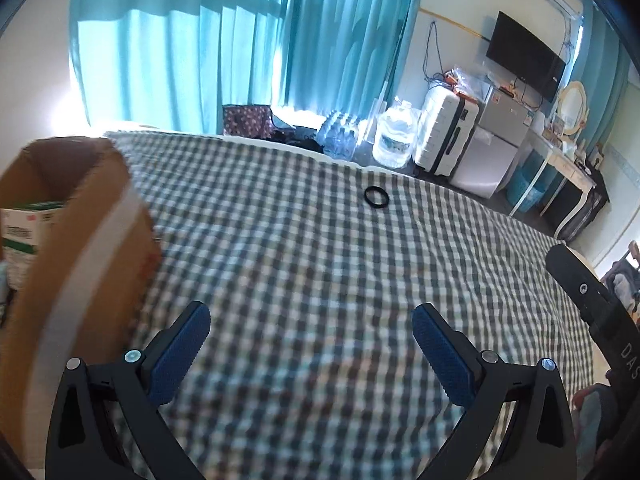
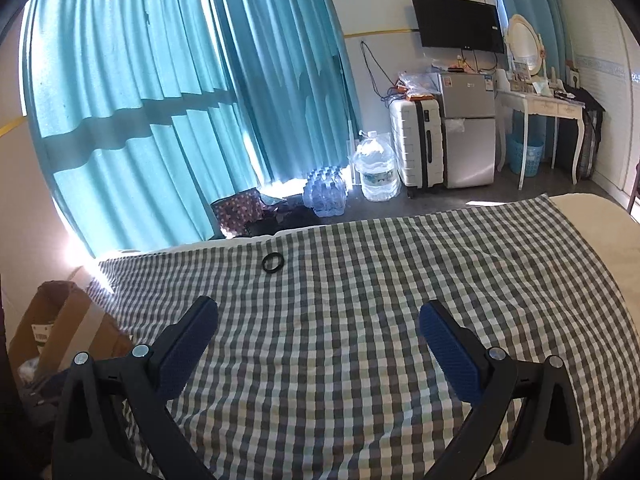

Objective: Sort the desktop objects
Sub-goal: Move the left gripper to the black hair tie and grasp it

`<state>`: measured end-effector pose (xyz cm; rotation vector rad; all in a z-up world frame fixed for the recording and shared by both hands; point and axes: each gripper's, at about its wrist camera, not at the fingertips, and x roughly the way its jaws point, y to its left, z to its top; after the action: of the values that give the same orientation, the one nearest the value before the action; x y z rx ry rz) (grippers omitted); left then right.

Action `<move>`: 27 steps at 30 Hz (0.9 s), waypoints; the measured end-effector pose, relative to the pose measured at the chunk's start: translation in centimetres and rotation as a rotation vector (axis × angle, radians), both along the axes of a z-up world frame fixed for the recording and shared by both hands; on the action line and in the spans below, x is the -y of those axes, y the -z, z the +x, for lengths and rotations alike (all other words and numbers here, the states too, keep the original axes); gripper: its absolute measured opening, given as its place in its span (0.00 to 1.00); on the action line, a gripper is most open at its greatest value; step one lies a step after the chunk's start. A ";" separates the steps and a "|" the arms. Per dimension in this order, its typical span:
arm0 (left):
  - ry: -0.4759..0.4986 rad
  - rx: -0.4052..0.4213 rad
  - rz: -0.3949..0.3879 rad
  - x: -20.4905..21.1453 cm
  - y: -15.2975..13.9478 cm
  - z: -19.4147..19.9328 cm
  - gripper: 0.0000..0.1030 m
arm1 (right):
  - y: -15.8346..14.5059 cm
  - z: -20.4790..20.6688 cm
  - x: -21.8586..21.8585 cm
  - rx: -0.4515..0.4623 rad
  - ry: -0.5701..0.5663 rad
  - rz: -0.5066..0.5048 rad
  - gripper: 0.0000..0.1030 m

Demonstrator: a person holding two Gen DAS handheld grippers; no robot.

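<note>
A small black ring (image 1: 376,196) lies on the checked cloth (image 1: 320,264) near its far edge; it also shows in the right wrist view (image 2: 273,262). A brown cardboard box (image 1: 76,240) with white tape stands at the left, holding a white-and-green carton (image 1: 24,232); in the right wrist view the box (image 2: 68,320) is at the lower left. My left gripper (image 1: 311,326) is open and empty above the cloth, just right of the box. My right gripper (image 2: 318,320) is open and empty, short of the ring.
Part of the other gripper's black body (image 1: 592,308) shows at the right edge. Beyond the cloth's far edge are teal curtains (image 2: 160,100), water bottles (image 2: 376,168), a white suitcase (image 2: 416,144), a small fridge (image 2: 468,128) and a dressing table (image 2: 540,108).
</note>
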<state>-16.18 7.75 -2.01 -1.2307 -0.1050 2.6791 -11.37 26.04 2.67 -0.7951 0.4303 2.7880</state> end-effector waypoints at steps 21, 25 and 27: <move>-0.041 0.010 -0.039 -11.7 9.5 -19.1 0.68 | 8.1 -9.8 -11.6 0.091 0.094 -0.055 0.98; -0.026 -0.003 -0.037 -10.6 8.9 -18.5 0.11 | 8.0 -9.5 -12.0 0.093 0.111 -0.057 0.98; -0.008 0.003 -0.021 -9.6 8.5 -18.0 0.04 | 7.4 -9.1 -11.8 0.080 0.111 -0.061 0.98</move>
<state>-34.16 17.40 -10.47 -1.2424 -0.0825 2.6917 -20.51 37.83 -4.77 -0.8645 0.5311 2.6423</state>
